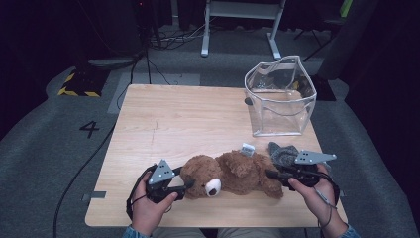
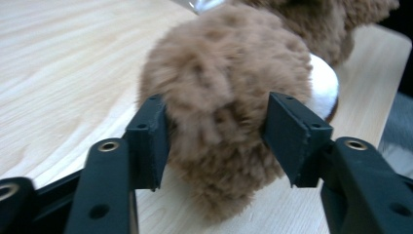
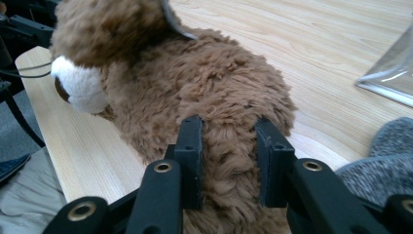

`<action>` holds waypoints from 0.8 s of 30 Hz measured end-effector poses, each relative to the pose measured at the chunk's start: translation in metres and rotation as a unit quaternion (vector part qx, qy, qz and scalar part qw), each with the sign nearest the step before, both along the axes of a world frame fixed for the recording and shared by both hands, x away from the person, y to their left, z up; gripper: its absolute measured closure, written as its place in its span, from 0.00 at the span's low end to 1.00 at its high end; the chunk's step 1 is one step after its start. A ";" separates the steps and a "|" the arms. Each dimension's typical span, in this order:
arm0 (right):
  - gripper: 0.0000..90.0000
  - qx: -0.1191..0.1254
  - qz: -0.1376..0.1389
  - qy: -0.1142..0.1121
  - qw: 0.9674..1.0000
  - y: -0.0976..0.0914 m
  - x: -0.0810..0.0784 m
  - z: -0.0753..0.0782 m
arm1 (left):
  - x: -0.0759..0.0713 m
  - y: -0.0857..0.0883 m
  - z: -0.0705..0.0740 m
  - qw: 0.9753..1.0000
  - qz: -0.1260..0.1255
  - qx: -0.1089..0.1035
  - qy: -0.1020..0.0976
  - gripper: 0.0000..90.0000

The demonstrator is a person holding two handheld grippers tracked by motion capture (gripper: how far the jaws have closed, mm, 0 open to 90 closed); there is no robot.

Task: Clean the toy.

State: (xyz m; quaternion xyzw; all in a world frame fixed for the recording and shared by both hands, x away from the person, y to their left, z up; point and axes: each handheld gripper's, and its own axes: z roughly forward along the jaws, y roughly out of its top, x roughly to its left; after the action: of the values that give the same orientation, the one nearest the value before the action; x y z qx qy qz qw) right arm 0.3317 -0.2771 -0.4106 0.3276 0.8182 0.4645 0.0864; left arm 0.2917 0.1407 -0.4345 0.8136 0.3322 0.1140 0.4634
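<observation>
Teddy bear (image 1: 233,173) lies on the counter (image 1: 173,119); your left claw (image 1: 187,185) stands open around its head, your right claw (image 1: 270,174) pinches its leg.

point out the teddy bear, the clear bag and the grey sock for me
teddy bear (image 1: 233,173): high view, on its brown belly.
clear bag (image 1: 277,116): high view, on its front wall.
grey sock (image 1: 282,152): high view, on the knit near its middle.

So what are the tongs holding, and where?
Right tongs pinch the teddy bear by a leg. Left tongs straddle its head, apparently touching the fur; a real grip can't be told.
</observation>
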 end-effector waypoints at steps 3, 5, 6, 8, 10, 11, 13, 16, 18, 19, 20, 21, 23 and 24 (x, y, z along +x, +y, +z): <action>0.75 -0.005 0.005 -0.011 1.000 0.002 -0.003 0.001 | 0.002 -0.008 -0.006 0.999 -0.011 0.038 -0.008 0.64; 0.70 -0.010 0.004 -0.020 1.000 0.000 -0.005 0.003 | -0.001 -0.010 -0.006 0.998 -0.016 0.062 -0.017 0.82; 0.65 -0.005 0.001 -0.023 1.000 -0.003 -0.005 0.003 | -0.003 -0.012 -0.007 0.998 -0.017 0.065 -0.022 0.87; 0.57 0.015 -0.006 -0.031 0.999 -0.011 -0.003 0.005 | -0.006 -0.017 -0.009 0.995 -0.022 0.085 -0.038 0.91; 0.49 0.036 -0.017 -0.045 0.998 -0.022 -0.002 0.009 | -0.010 -0.022 -0.011 0.992 -0.026 0.109 -0.050 0.92; 0.45 0.042 -0.033 -0.053 0.997 -0.029 0.000 0.011 | -0.010 -0.023 -0.011 0.992 -0.029 0.111 -0.051 0.92; 0.45 0.046 -0.062 -0.059 0.995 -0.045 0.003 0.014 | -0.011 -0.023 -0.012 0.994 -0.032 0.092 -0.042 0.92; 0.40 -0.013 -0.126 -0.058 0.990 -0.070 0.019 0.004 | -0.010 -0.020 -0.014 0.996 -0.038 0.079 -0.034 0.93; 0.39 -0.090 -0.148 -0.028 0.985 -0.080 0.032 -0.017 | -0.010 -0.019 -0.014 0.996 -0.039 0.077 -0.033 0.93; 0.39 -0.104 -0.146 -0.026 0.983 -0.081 0.034 -0.022 | -0.010 -0.019 -0.014 0.996 -0.039 0.079 -0.035 0.93; 0.39 -0.126 -0.145 -0.016 0.981 -0.082 0.038 -0.032 | -0.010 -0.020 -0.014 0.995 -0.038 0.081 -0.036 0.93; 0.39 -0.148 -0.144 -0.011 0.978 -0.082 0.041 -0.041 | -0.010 -0.020 -0.014 0.996 -0.037 0.080 -0.035 0.93; 0.42 -0.178 -0.147 0.006 0.973 -0.082 0.045 -0.058 | -0.009 -0.020 -0.014 0.995 -0.037 0.081 -0.035 0.92; 0.49 -0.191 -0.146 0.017 0.970 -0.083 0.047 -0.067 | -0.009 -0.019 -0.014 0.996 -0.038 0.078 -0.035 0.92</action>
State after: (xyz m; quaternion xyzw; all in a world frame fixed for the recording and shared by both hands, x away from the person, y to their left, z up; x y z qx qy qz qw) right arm 0.3784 -0.3600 -0.4781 0.4289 0.8364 0.2763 0.2005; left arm 0.2830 0.1213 -0.4490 0.8549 0.2745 0.1507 0.4137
